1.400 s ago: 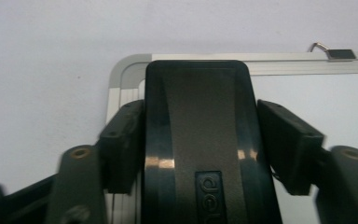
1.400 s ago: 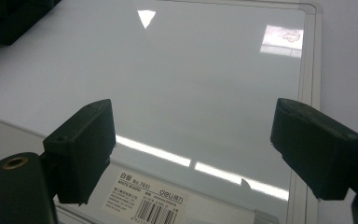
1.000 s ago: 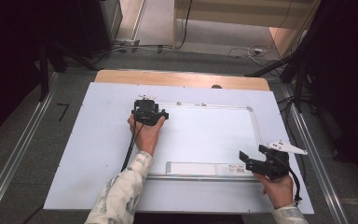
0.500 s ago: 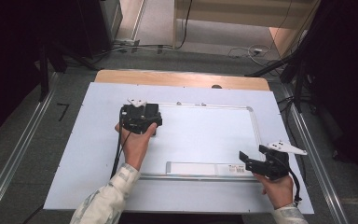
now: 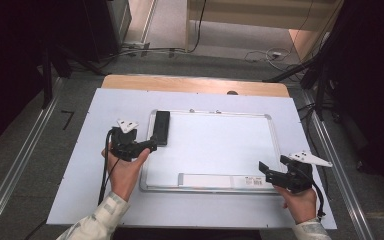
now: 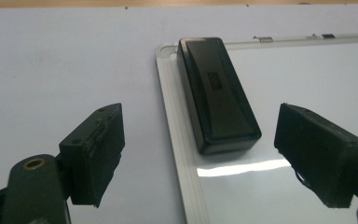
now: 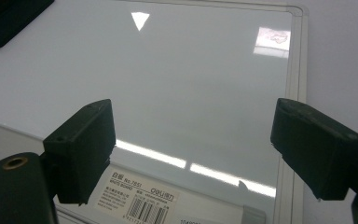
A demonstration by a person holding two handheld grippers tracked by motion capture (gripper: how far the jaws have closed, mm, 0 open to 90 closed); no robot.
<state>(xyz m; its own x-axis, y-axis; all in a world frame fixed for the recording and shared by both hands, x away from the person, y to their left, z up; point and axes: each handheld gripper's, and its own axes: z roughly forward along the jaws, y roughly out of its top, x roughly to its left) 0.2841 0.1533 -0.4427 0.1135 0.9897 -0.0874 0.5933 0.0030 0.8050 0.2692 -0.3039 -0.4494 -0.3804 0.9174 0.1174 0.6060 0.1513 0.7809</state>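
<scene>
Sticker (image 7: 139,199) on whiteboard (image 7: 191,84) bottom edge: "No.7851", "deli", barcode; smaller print unreadable. Eraser (image 6: 216,93) logo illegible.

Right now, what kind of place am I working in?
Probably a lab recording station, not an office: a whiteboard with an eraser lies flat on a table flanked by metal rails, with loose cables on the floor behind.

Black eraser (image 5: 161,127), white whiteboard (image 5: 215,145)
</scene>
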